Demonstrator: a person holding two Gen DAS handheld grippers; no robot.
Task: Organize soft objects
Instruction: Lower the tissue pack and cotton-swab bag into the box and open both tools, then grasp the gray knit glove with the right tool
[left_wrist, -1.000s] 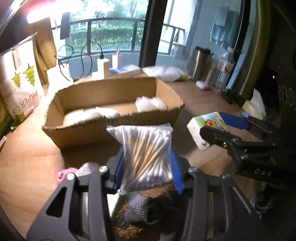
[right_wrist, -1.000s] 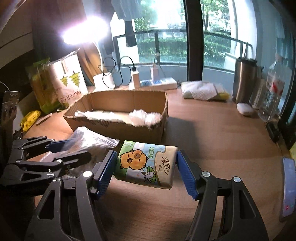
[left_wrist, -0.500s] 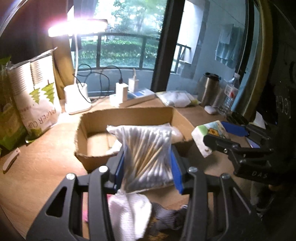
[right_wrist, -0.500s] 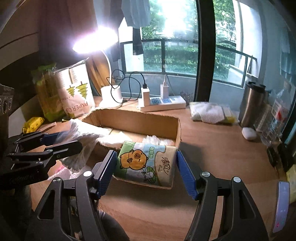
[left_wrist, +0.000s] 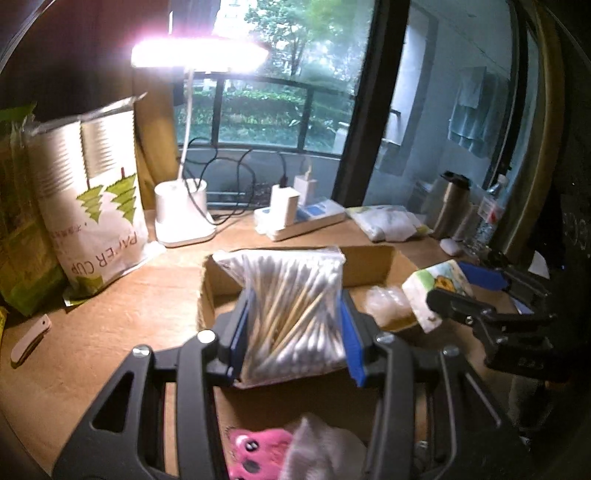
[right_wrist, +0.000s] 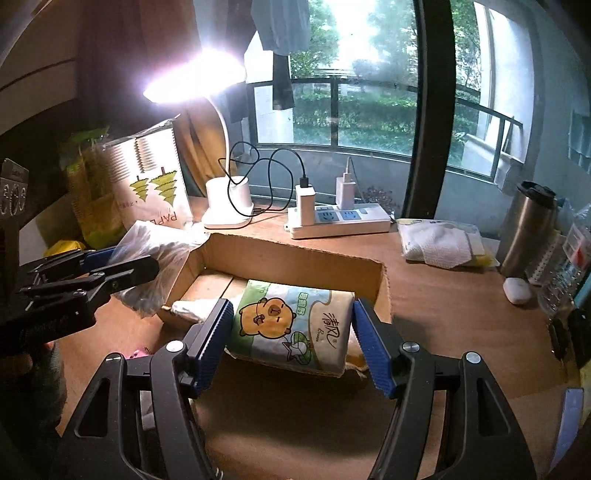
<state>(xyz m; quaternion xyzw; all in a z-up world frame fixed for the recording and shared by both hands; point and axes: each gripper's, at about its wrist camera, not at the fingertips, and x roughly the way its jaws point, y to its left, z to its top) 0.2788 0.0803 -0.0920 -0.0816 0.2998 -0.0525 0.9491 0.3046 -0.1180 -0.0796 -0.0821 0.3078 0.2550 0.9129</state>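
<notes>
Blue pads of your left claw (left_wrist: 293, 332) are clamped on a clear bag of cotton swabs (left_wrist: 291, 314), held upright between them. Below that claw lie a pink plush (left_wrist: 255, 454) and a white cloth (left_wrist: 325, 450). Your right claw (right_wrist: 291, 343) is closed on a tissue pack (right_wrist: 295, 332), gripped by both ends and held above the near edge of the cardboard box (right_wrist: 295, 262). Just ahead of both claws the box sits open on the wooden counter (right_wrist: 443, 306). Beyond it stand a power strip (right_wrist: 340, 221), a lit desk lamp (right_wrist: 229, 206) and a paper cup bag (left_wrist: 92, 206).
</notes>
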